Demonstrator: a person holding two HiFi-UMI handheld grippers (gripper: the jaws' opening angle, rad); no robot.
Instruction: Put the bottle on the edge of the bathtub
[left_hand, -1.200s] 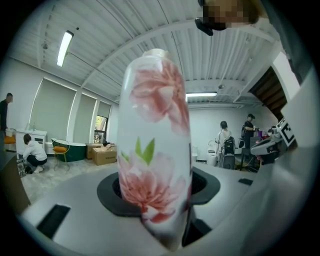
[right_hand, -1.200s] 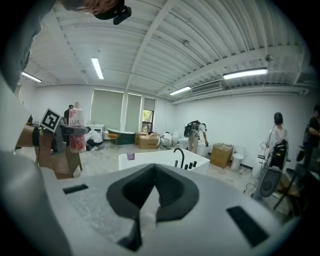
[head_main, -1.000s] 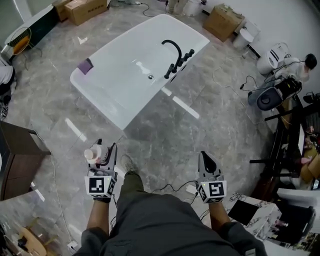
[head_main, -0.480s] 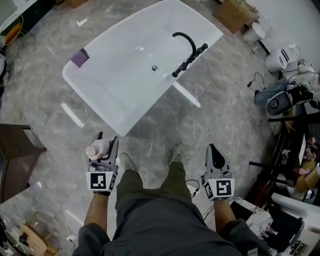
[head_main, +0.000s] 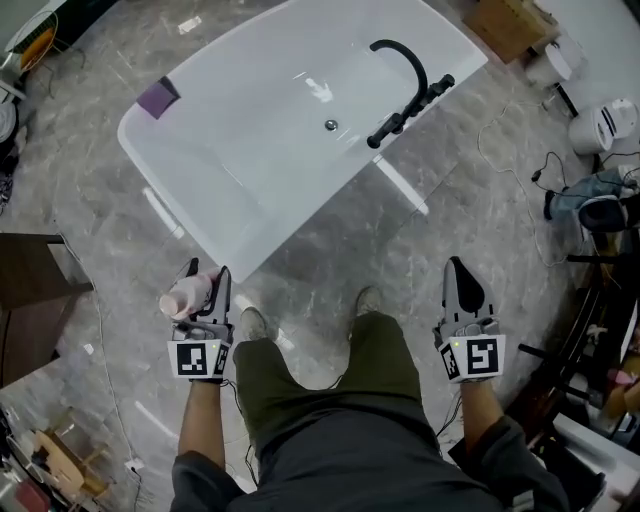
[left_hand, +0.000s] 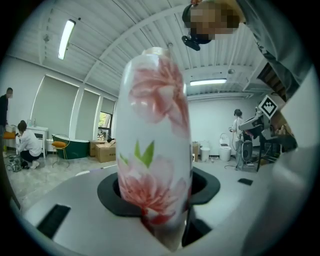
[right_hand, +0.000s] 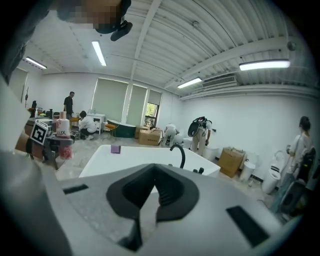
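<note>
A white bottle (head_main: 185, 297) printed with pink flowers stands upright between the jaws of my left gripper (head_main: 205, 285), which is shut on it; in the left gripper view the bottle (left_hand: 155, 145) fills the middle. The white bathtub (head_main: 215, 195) lies ahead on the marble floor, its near corner just beyond the left gripper. A black faucet (head_main: 405, 85) rises from its right rim. My right gripper (head_main: 465, 290) hangs at the right, shut and holding nothing. The right gripper view shows the bathtub (right_hand: 120, 160) past the closed jaws, and the bottle (right_hand: 62, 132) off to the left.
A purple pad (head_main: 157, 98) lies on the tub's far left rim. A cardboard box (head_main: 510, 20), white appliances (head_main: 600, 125) and cables (head_main: 540, 170) crowd the right side. A dark cabinet (head_main: 30, 290) stands at the left. People (right_hand: 200, 132) work far behind the tub.
The person has stepped towards the bathtub, which now sits nearer and lower in the head view. Both grippers keep their pose, the left still holding the bottle.
</note>
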